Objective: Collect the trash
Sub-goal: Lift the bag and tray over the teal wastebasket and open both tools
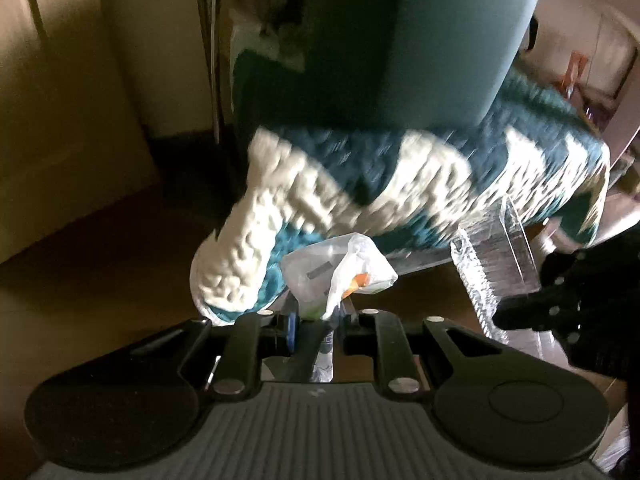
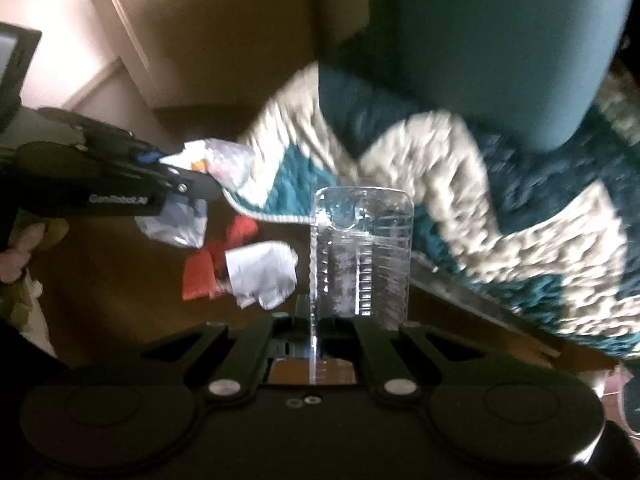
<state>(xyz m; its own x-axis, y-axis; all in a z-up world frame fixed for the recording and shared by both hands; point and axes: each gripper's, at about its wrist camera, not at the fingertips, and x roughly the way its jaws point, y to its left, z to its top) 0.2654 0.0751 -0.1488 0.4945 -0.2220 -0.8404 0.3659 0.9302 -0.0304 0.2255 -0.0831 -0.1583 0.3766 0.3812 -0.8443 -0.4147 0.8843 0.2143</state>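
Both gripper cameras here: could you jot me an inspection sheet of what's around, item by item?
Surface: dark brown floor.
Job's things: crumpled plastic wrapper in the left gripper; clear plastic container in the right gripper.
Clutter: white crumpled paper, red scrap and a pale bag on the floor.
Grippers: left shut on the wrapper; right shut on the container's edge.
Cables: nothing seen.
Surroundings: teal chair, teal-and-cream blanket, beige wall.

Dim, motion-blurred, fisheye-warped edges
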